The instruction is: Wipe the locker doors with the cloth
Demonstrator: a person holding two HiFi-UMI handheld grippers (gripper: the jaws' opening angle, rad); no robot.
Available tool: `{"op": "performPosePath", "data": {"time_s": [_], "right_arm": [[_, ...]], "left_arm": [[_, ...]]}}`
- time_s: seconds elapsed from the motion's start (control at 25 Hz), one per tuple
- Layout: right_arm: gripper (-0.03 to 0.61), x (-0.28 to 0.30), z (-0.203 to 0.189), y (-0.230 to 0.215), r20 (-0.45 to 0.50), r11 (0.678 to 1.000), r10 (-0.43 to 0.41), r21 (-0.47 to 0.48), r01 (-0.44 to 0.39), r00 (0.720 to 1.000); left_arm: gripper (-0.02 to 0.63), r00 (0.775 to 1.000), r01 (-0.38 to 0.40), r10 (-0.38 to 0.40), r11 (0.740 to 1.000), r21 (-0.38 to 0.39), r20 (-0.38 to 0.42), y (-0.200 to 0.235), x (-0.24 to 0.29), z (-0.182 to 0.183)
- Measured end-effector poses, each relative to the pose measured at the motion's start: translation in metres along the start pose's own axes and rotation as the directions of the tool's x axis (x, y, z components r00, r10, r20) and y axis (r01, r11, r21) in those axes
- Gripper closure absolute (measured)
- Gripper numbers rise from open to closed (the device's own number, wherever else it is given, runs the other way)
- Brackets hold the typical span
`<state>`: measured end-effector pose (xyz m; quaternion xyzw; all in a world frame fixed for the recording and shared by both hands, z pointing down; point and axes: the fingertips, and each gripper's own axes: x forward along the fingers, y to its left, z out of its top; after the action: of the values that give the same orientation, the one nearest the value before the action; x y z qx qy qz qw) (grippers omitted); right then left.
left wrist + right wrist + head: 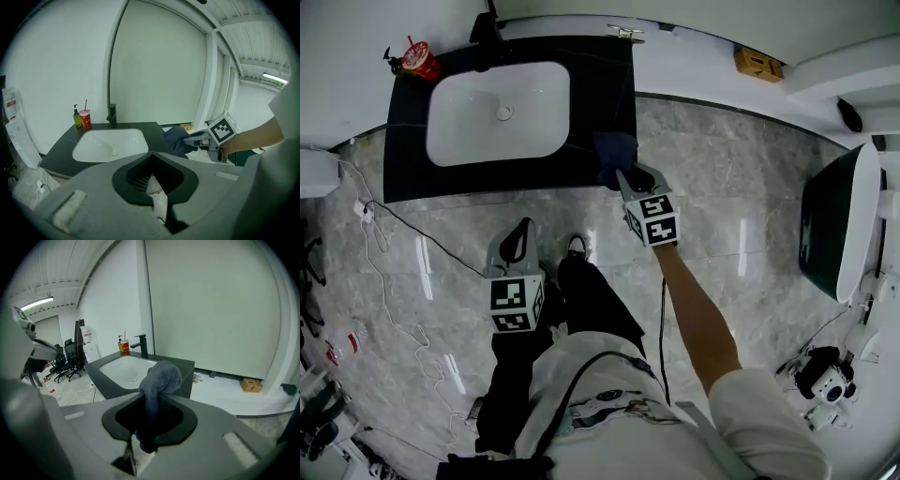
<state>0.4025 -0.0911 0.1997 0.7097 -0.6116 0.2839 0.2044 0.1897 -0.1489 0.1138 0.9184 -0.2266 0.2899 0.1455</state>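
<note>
Pinching the cloth in a bunch, the right claw holds it over the right-hand edge of the dark tabletop, beside the white sink. The left claw hangs lower over the floor with its jaws pressed together on nothing.

By my reading the task has barely begun: the cloth is in hand, but it touches no door, and no view shows a locker door plainly, so all the wiping is left.

Open room lies to the right of the tabletop, over the pale floor and along the white wall. The tabletop's corner sits just under the cloth and could snag it. A faucet and a red cup stand at the far edge. Loose cables trail on the floor at the left, near the person's feet.
</note>
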Motion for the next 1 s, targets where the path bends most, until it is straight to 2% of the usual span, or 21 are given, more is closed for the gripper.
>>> {"op": "performPosePath", "data": {"time_s": [0.16,0.4,0.64,0.84,1.0], "right_arm": [[0.508,-0.035,0.003,0.022,0.058,0.999,-0.007,-0.038,0.009,0.998],[0.508,-0.085,-0.008,0.061,0.091,0.990,-0.030,-0.135,0.042,0.995],[0.508,-0.119,-0.027,0.110,0.104,0.978,-0.028,-0.204,0.048,0.994],[0.508,-0.115,-0.056,0.135,0.101,0.949,-0.006,-0.314,0.038,0.995],[0.508,-0.089,-0.091,0.129,0.121,0.910,0.006,-0.412,0.044,0.993]], "left_arm": [[0.611,0.999,-0.001,0.000,1.000,0.013,0.033,-0.001,-0.022,-0.005],[0.612,0.998,-0.017,0.016,1.000,0.018,0.065,0.004,-0.076,-0.028],[0.612,0.996,-0.046,0.042,0.998,0.045,0.082,0.023,-0.133,-0.068],[0.612,0.993,-0.084,0.079,0.995,0.054,0.091,0.042,-0.145,-0.110],[0.612,0.990,-0.108,0.103,0.993,0.044,0.095,0.055,-0.128,-0.155]]}}
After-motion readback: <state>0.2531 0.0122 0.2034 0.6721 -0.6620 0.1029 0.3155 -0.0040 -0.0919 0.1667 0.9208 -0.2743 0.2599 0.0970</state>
